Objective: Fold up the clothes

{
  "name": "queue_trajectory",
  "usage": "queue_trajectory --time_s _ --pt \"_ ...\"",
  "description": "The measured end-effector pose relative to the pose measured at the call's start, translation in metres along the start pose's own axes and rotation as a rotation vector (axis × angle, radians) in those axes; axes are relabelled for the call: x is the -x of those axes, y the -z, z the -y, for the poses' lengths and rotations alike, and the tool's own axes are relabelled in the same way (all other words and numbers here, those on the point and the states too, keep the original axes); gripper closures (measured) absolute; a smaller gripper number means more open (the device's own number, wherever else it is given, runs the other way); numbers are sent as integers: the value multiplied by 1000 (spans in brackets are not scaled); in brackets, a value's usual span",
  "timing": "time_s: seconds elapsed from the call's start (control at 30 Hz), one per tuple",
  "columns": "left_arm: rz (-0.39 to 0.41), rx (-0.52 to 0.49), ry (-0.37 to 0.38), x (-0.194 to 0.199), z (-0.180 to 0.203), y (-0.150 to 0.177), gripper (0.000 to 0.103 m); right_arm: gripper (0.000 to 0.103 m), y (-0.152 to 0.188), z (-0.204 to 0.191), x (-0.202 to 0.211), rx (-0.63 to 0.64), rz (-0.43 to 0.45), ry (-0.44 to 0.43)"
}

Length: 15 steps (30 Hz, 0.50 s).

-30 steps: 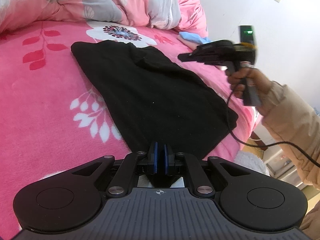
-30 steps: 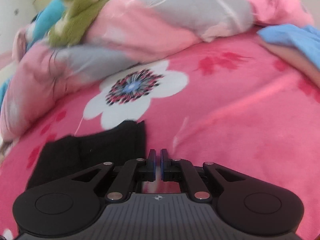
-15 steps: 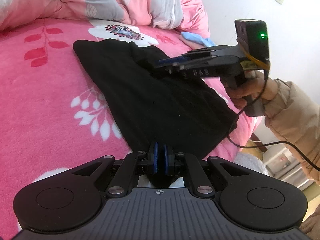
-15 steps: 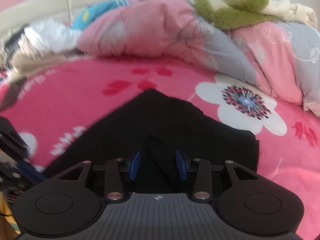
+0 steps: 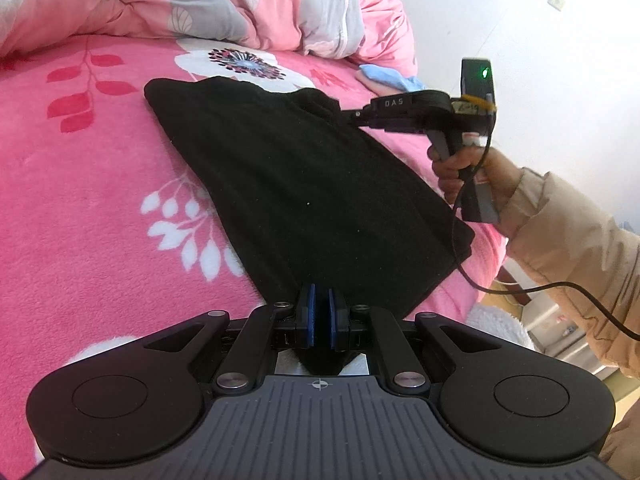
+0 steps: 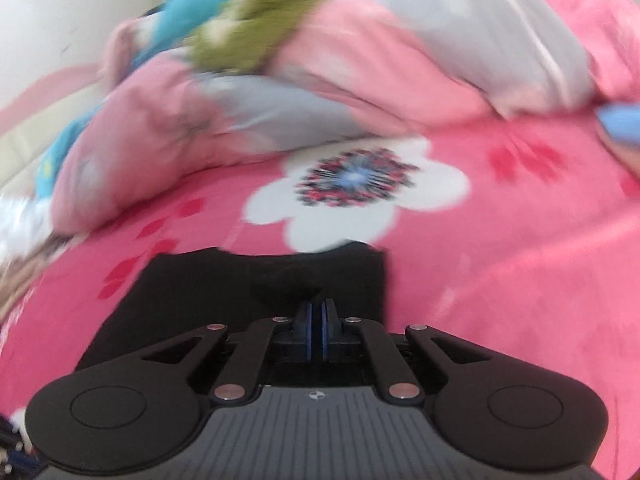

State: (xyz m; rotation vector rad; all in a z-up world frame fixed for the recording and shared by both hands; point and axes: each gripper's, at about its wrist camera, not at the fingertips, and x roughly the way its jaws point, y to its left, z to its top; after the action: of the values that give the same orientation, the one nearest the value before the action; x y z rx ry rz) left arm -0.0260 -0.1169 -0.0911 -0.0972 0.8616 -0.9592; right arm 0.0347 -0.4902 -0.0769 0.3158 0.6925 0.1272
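So a flat black fabric garment is laid out diagonally on the pink fleece bedspread with white flowers, running from the near edge of the bed toward the far left. Its near corner is pinched by the left gripper, whose 2 blue pads are closed tight on the cloth. Over on the far right, a bunched-up bit of the garment's far edge is clamped by the right gripper, jaws pressed shut on it, with that fold lifted slightly off the bedspread. The right gripper's handle is held by a hand coming out of a beige sleeve. A rumpled pink and grey floral quilt is piled at the far side, with something light blue tucked just beside it. The right wrist view is pretty motion-blurred.
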Motion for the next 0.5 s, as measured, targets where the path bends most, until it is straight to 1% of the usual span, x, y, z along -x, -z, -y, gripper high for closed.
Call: queue_trajectory --time_s 0.13,0.23,0.3,0.33,0.43,0.47,0.5 --pt "4 4 0 1 -1 1 97 102 7 24 0 -106 41 8" --pt "4 9 1 1 -1 1 97 102 7 35 7 -155 81 74" --pt "4 10 1 1 -1 1 97 101 7 36 17 -178 101 79" --pt "4 9 1 1 -1 1 97 101 5 31 23 -160 117 73" --pt "3 8 0 1 -1 1 97 100 1 2 31 -27 98 -30" --pt "3 8 0 1 -1 1 97 100 1 -8 29 15 72 -70" --pt "4 9 -1 1 0 1 97 100 1 -16 23 50 38 -85"
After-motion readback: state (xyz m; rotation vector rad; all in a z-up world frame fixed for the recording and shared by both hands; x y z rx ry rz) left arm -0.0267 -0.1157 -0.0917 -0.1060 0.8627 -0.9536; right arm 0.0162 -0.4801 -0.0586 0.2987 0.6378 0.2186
